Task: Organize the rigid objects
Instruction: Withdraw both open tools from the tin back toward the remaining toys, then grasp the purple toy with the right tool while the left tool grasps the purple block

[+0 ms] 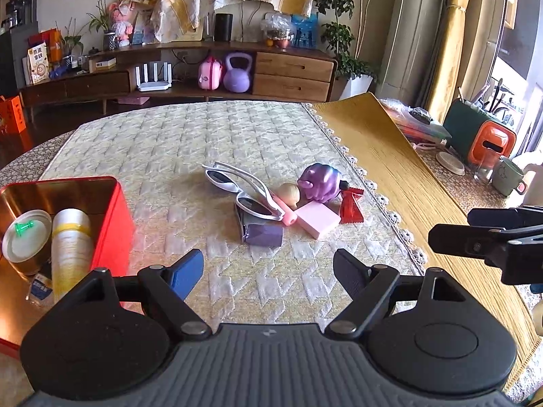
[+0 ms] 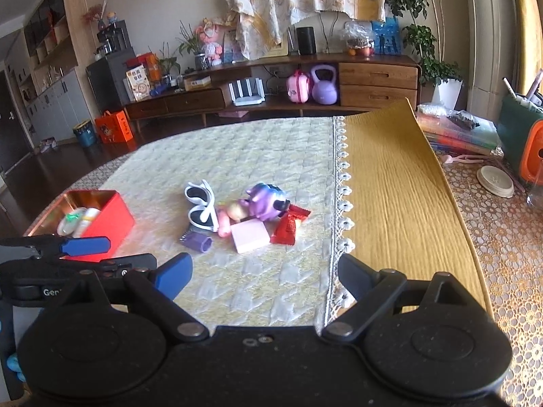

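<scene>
A pile of small objects lies mid-table: white sunglasses, a purple toy figure, a beige ball, a pink block, a red wrapped candy and a purple clip-like piece. A red tin box at the left holds a round lid and a yellow-white bottle. My left gripper is open and empty, short of the pile. My right gripper is open and empty, right of the left one.
A cream quilted cloth covers the table, with a yellow runner to its right. At the far right stand an orange-green container, a green mug and stacked books. A wooden sideboard is beyond the table.
</scene>
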`<action>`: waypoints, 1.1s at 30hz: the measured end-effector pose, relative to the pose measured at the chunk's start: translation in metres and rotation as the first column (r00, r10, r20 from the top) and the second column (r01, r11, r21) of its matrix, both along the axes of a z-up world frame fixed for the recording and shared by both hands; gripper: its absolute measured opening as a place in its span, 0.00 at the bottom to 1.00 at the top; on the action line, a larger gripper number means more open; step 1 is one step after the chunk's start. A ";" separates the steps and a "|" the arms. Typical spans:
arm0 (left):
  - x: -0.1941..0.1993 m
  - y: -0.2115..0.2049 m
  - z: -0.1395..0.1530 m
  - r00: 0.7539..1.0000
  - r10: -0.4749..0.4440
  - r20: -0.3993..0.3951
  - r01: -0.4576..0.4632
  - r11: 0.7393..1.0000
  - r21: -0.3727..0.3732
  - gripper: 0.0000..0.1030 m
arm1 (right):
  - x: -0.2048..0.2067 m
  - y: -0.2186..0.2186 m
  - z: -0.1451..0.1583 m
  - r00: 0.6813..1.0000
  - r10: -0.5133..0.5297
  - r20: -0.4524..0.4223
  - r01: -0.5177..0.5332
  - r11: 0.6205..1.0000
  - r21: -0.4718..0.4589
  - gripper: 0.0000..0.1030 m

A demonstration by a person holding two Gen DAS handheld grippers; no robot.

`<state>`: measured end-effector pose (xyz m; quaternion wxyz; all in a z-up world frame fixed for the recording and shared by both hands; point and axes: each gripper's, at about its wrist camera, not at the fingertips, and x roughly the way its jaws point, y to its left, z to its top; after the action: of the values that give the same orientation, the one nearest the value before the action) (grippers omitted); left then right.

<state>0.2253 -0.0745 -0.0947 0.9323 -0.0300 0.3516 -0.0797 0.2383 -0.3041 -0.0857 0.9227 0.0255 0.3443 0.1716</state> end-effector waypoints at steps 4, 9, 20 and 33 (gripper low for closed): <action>0.010 -0.007 -0.008 1.000 -0.022 0.008 0.022 1.000 0.010 0.81 | 0.015 -0.001 -0.010 1.000 -0.004 -0.019 0.004 1.000 -0.009 0.89; 0.021 -0.017 -0.021 0.999 -0.047 0.002 0.047 0.999 0.011 0.81 | 0.032 0.001 -0.019 1.000 -0.008 -0.029 0.008 1.000 -0.022 0.88; 0.047 -0.028 -0.046 0.995 -0.091 -0.032 0.091 0.996 -0.019 0.81 | 0.065 0.013 -0.030 0.999 0.019 -0.032 -0.021 0.998 -0.060 0.86; 0.068 -0.024 -0.063 0.999 -0.049 0.007 0.049 0.998 0.034 0.68 | 0.109 0.031 -0.039 0.999 0.051 -0.015 -0.052 0.995 -0.081 0.75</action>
<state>0.2935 -0.0988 -0.1573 0.9318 -0.0055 0.3499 -0.0966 0.3477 -0.2734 -0.1252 0.9160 -0.0199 0.3575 0.1811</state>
